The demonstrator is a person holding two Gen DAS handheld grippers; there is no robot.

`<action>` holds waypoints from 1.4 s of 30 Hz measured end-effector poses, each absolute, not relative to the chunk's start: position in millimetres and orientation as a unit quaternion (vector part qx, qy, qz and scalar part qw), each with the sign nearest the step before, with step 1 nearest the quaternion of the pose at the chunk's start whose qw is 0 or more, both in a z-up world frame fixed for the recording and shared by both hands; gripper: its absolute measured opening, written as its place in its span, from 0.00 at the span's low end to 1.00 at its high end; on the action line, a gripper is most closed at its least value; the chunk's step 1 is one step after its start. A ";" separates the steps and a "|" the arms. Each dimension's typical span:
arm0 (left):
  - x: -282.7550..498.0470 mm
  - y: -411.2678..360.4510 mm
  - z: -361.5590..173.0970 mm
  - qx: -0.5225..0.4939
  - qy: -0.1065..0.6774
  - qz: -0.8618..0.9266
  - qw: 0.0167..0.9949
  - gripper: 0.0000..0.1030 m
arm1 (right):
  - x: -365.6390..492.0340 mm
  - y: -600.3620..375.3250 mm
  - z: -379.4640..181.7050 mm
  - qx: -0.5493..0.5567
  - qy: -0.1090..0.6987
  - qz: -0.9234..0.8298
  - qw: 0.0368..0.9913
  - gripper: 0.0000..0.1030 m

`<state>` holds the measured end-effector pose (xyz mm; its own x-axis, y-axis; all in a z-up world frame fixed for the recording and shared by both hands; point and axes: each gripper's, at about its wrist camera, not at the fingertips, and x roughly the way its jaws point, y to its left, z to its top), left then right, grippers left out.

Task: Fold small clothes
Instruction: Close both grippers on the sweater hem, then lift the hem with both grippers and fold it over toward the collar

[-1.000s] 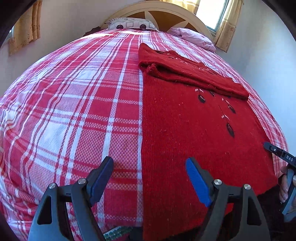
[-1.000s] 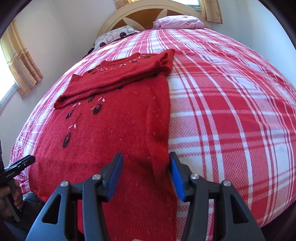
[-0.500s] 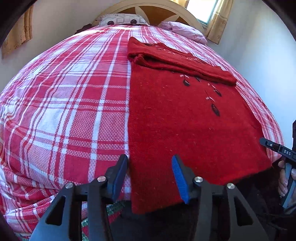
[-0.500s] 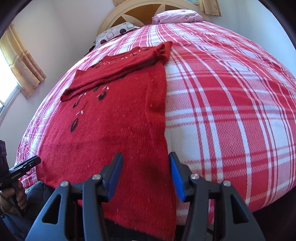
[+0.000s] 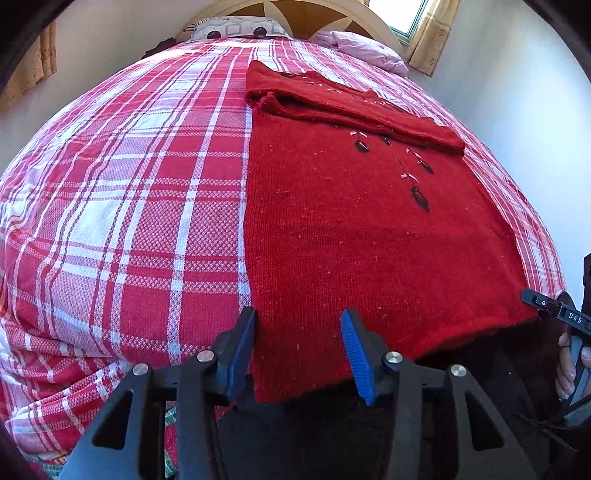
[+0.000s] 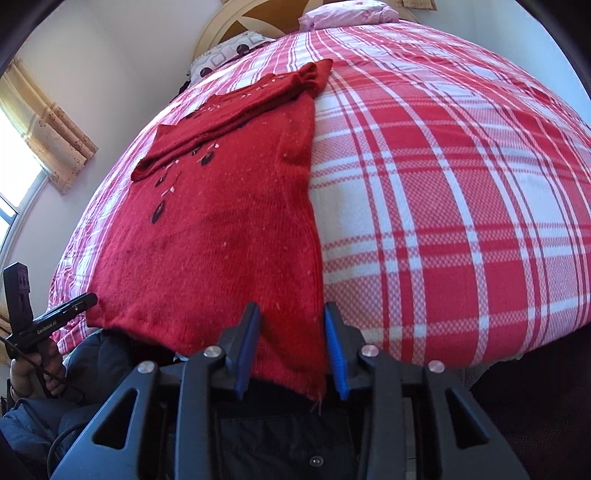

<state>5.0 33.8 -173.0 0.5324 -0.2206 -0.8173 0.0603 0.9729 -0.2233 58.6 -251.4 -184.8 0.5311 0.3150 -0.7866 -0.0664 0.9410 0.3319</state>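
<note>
A red knit sweater (image 5: pixel 351 240) with black leaf embroidery lies flat on the red-and-white plaid bedspread (image 5: pixel 129 221), its sleeves folded across the chest. Its hem hangs over the bed's near edge. My left gripper (image 5: pixel 299 350) straddles the hem's left corner; the pads stand apart and clear of the cloth. In the right wrist view the sweater (image 6: pixel 221 240) has its right hem corner between the fingers of my right gripper (image 6: pixel 291 350). Those jaws are closing, and a gap still shows on both sides of the knit.
A patterned pillow (image 5: pixel 236 31) and a pink pillow (image 5: pixel 362 48) lie against the wooden headboard (image 5: pixel 295 11). Curtained windows sit at the far corner (image 5: pixel 410 14) and along the side wall (image 6: pixel 14 173). A hand (image 5: pixel 569 365) and dark clothing are below the bed edge.
My left gripper slid right from the plaid onto the sweater's corner and its jaws narrowed. My right gripper drew back toward the hem and its jaws came closer together.
</note>
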 end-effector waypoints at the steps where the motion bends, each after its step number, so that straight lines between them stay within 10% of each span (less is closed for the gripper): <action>1: 5.3 34.2 -173.7 -0.086 0.477 -0.082 0.871 0.47 | 57.1 -251.5 -185.1 0.132 0.472 0.111 0.865 0.37; 20: 3.3 45.7 -184.7 -0.100 0.509 -0.089 0.850 0.31 | 47.8 -253.4 -191.5 0.139 0.482 0.135 0.854 0.31; 24: 2.1 45.4 -180.5 -0.102 0.509 -0.110 0.848 0.06 | 47.5 -252.6 -192.9 0.132 0.480 0.133 0.857 0.15; 42: -3.2 79.9 -134.6 -0.204 0.426 -0.170 0.865 0.06 | 36.8 -275.3 -150.4 0.227 0.402 0.217 0.860 0.11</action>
